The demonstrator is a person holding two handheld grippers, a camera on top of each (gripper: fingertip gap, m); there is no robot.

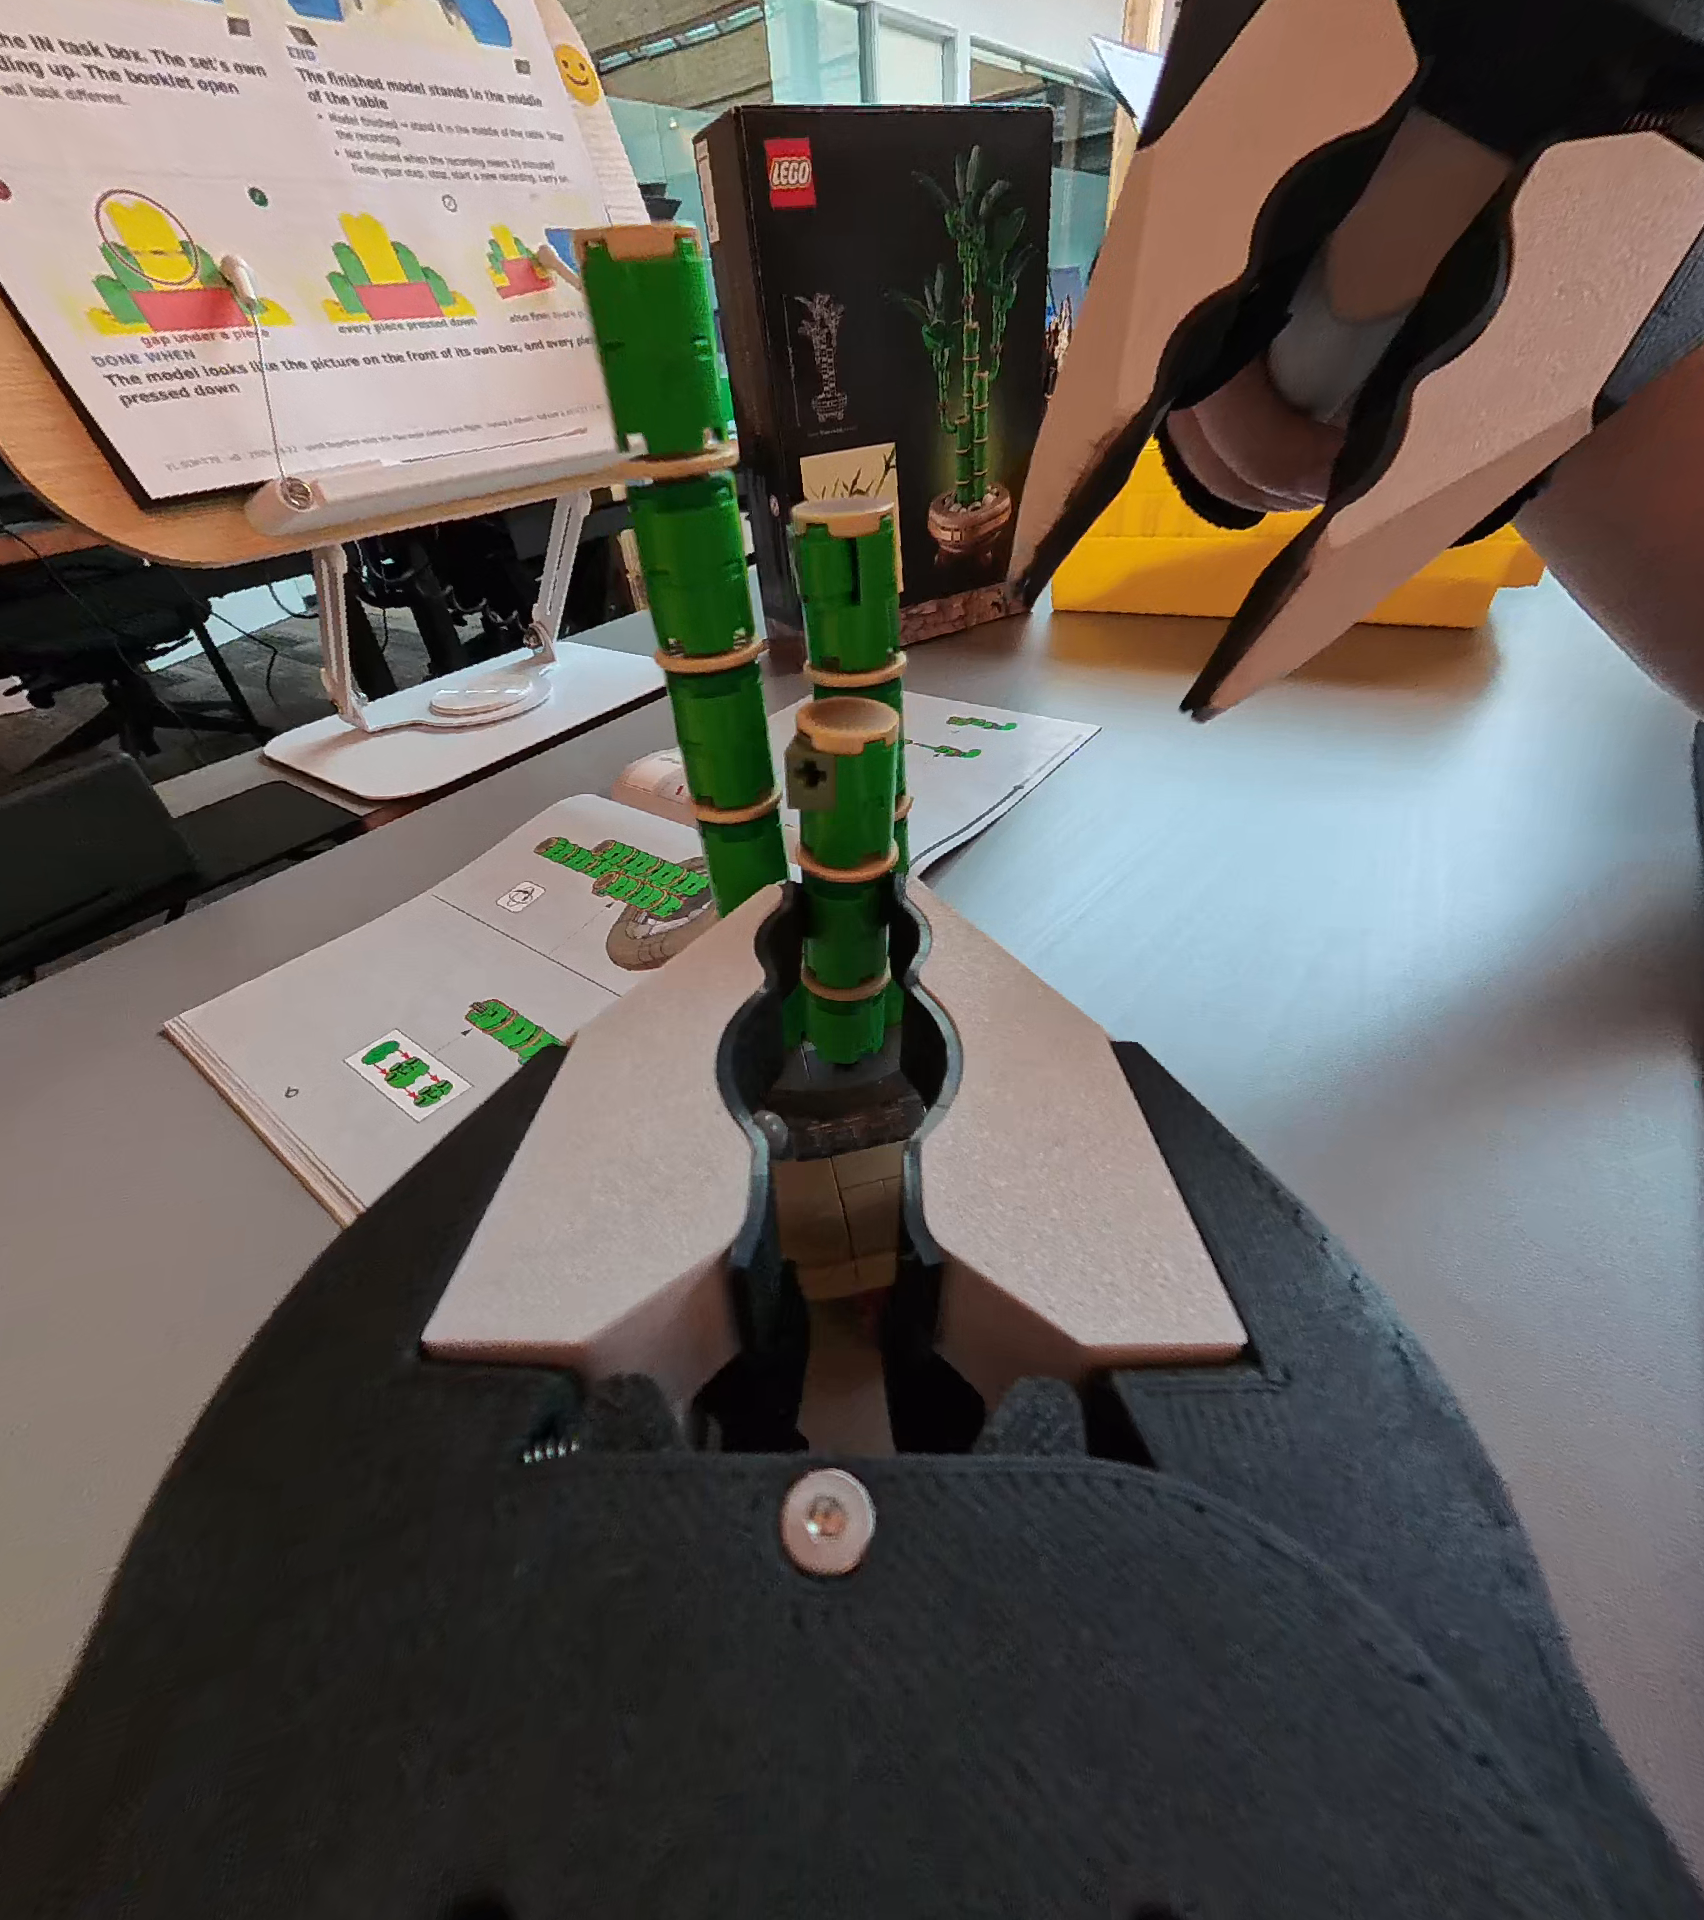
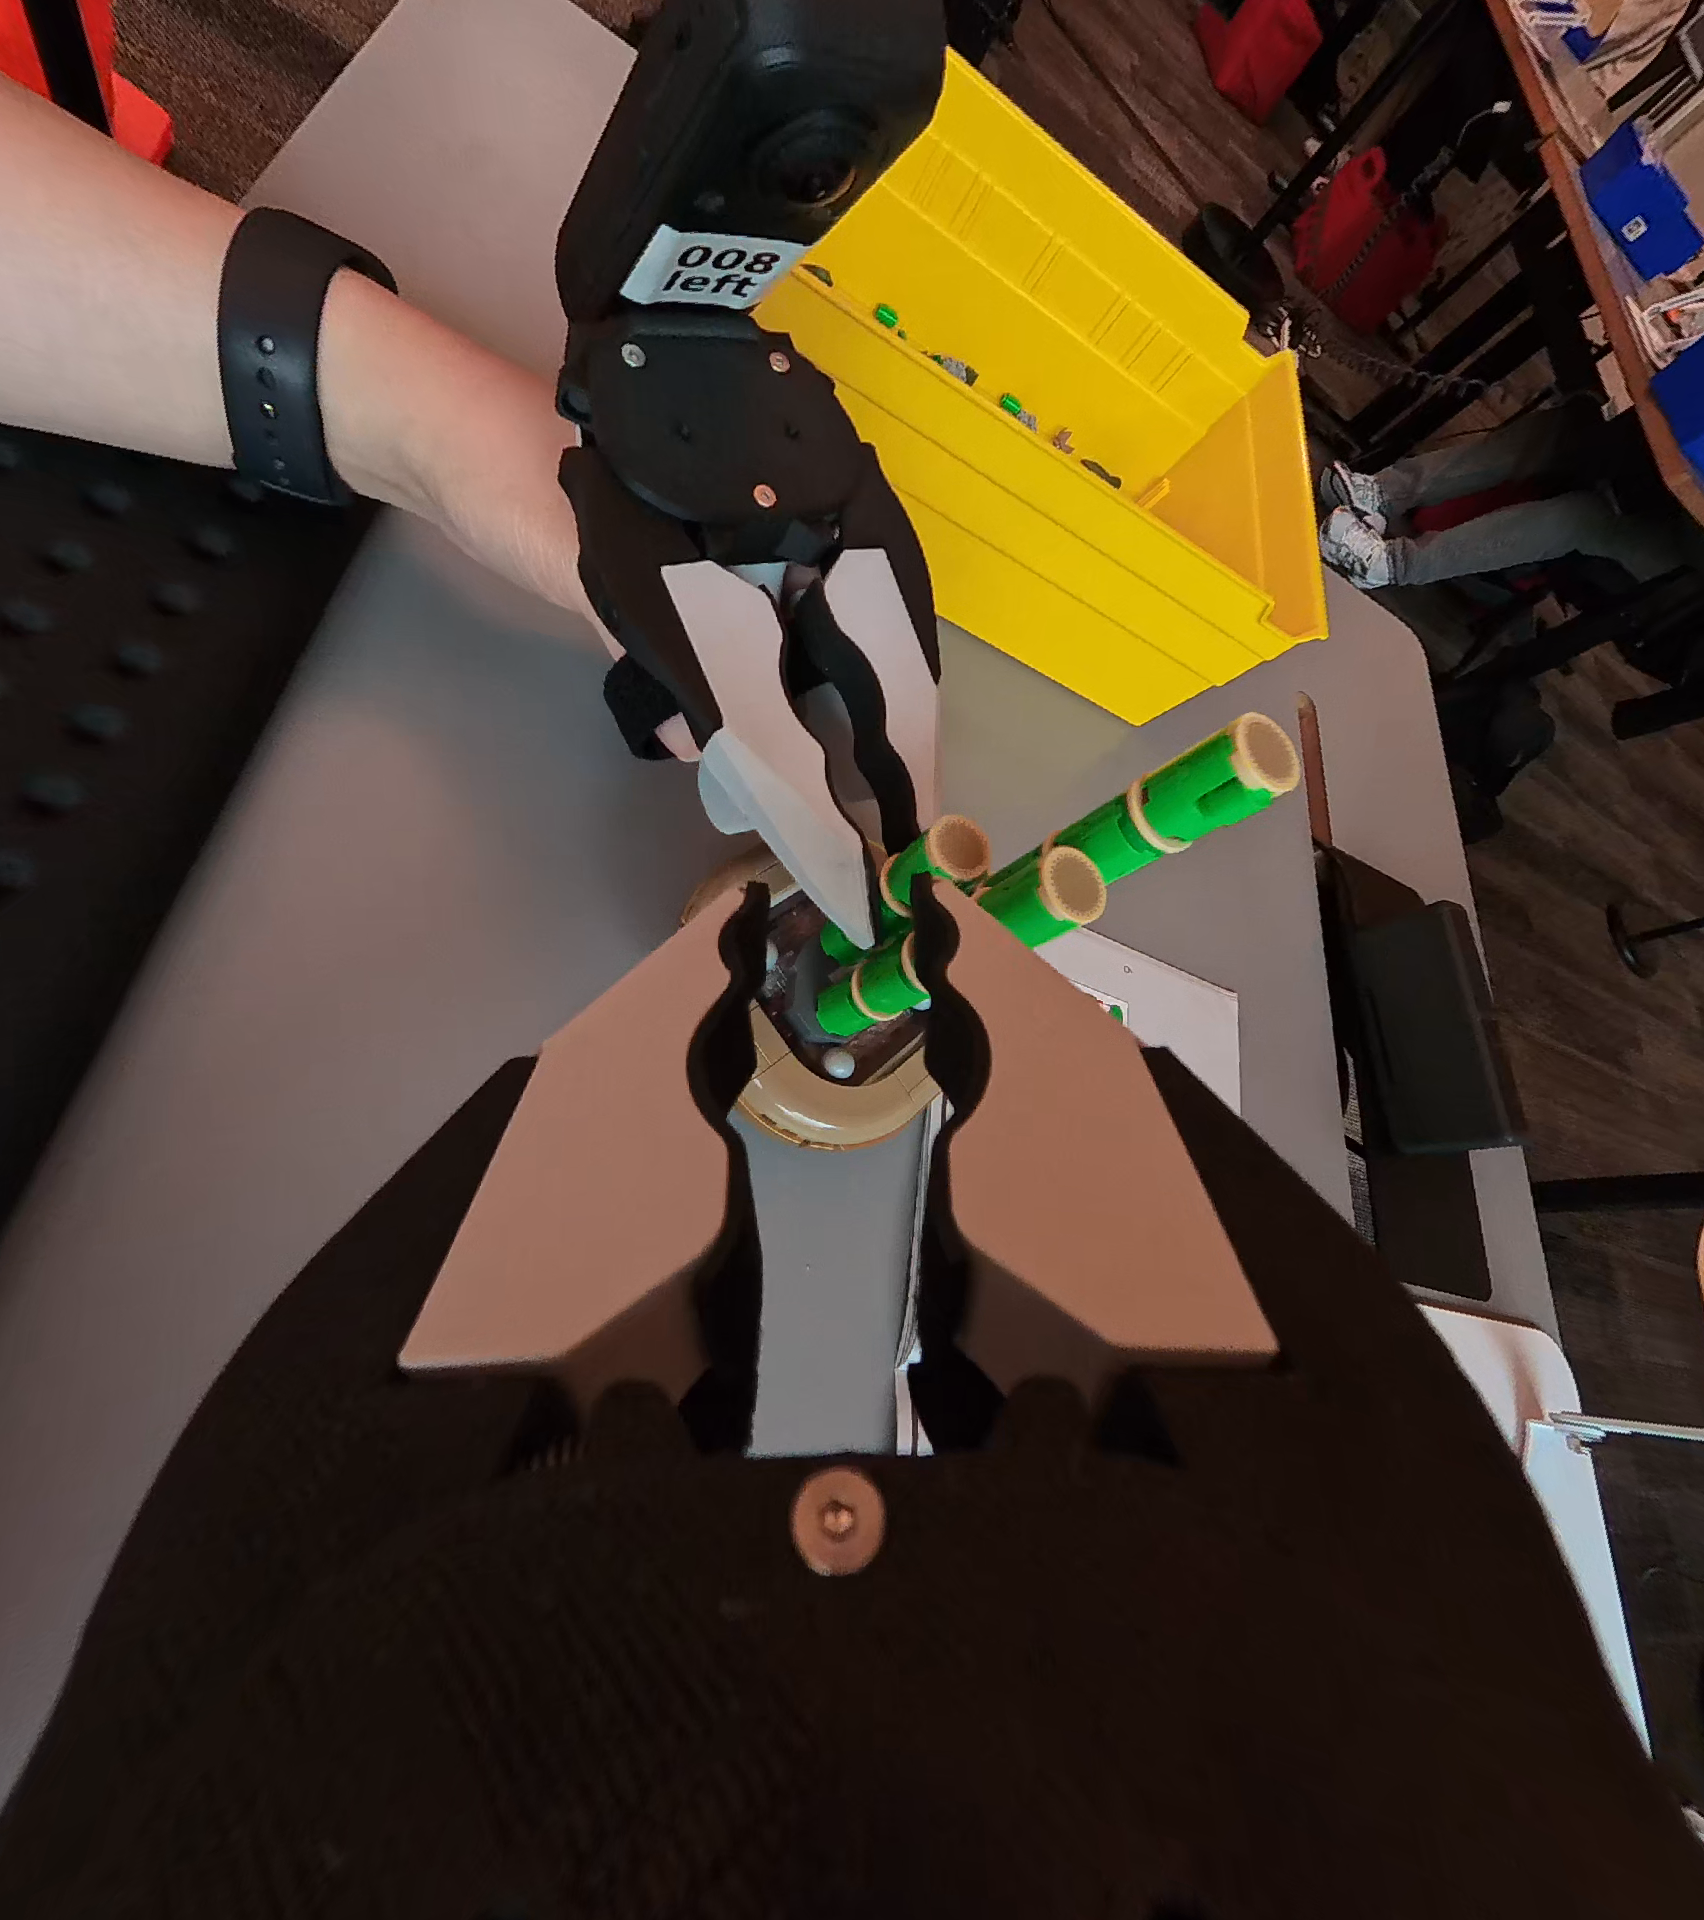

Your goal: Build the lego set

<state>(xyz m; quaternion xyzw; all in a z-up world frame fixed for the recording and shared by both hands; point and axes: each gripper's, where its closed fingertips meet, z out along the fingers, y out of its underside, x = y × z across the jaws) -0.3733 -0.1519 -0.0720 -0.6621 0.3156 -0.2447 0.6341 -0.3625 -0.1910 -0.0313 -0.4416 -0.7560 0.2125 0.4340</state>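
Observation:
The bamboo model has three green stalks (image 1: 692,582) with tan rings rising from a tan pot (image 1: 843,1216). My left gripper (image 1: 843,904) is shut on the model at the pot, and the stalks rise between its fingertips. From above, in the right wrist view, the stalks (image 2: 1118,831) lean right over the pot (image 2: 827,1117), with the left gripper (image 2: 879,894) reaching in among them. My right gripper (image 2: 832,894) is open and empty, hovering just above the model. It also shows in the left wrist view (image 1: 1113,655), above and to the right of the stalks.
A yellow bin (image 2: 1035,499) with several small pieces stands behind the model. The set's black box (image 1: 889,343) stands upright at the back. An open instruction booklet (image 1: 391,1018) lies on the grey table. A sheet on a stand (image 1: 256,260) is at back left. A black mat (image 2: 48,727) lies at the table's edge. The tips of one gripper are about 6 cm away from the tips of the other.

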